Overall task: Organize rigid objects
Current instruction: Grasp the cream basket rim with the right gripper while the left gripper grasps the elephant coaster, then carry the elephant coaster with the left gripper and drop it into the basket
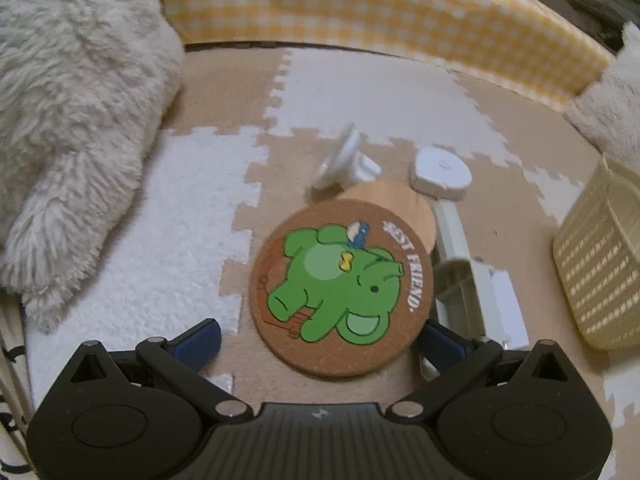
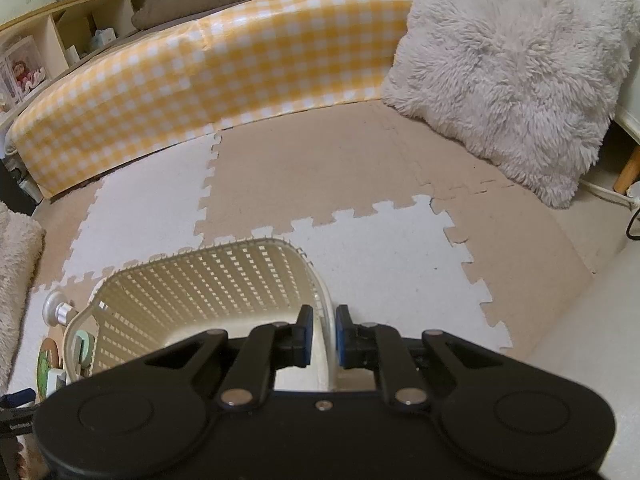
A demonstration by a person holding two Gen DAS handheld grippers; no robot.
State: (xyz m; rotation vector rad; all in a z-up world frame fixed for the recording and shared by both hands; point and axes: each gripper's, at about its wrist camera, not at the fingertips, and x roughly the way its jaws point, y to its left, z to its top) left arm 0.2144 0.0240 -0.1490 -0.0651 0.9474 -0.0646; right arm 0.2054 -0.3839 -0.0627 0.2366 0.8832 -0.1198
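Observation:
A round cork coaster point(image 1: 340, 288) with a green elephant lies on the floor mat, overlapping a plain cork coaster point(image 1: 400, 200). My left gripper point(image 1: 320, 340) is open just above it, fingers either side of its near edge. Beyond lie a white suction hook point(image 1: 344, 158) and a white clamp-like plastic piece point(image 1: 460, 248) with a round disc end point(image 1: 440, 172). My right gripper point(image 2: 323, 336) is shut on the right rim of the cream lattice basket point(image 2: 208, 276), which looks empty inside. The basket also shows in the left wrist view point(image 1: 600, 264).
Foam puzzle mats in beige and white cover the floor. A yellow checked bumper point(image 2: 200, 76) runs along the back. A fluffy white cushion point(image 2: 512, 68) stands at the right, another point(image 1: 68, 120) at the left. Shelves point(image 2: 60, 40) stand at the far left.

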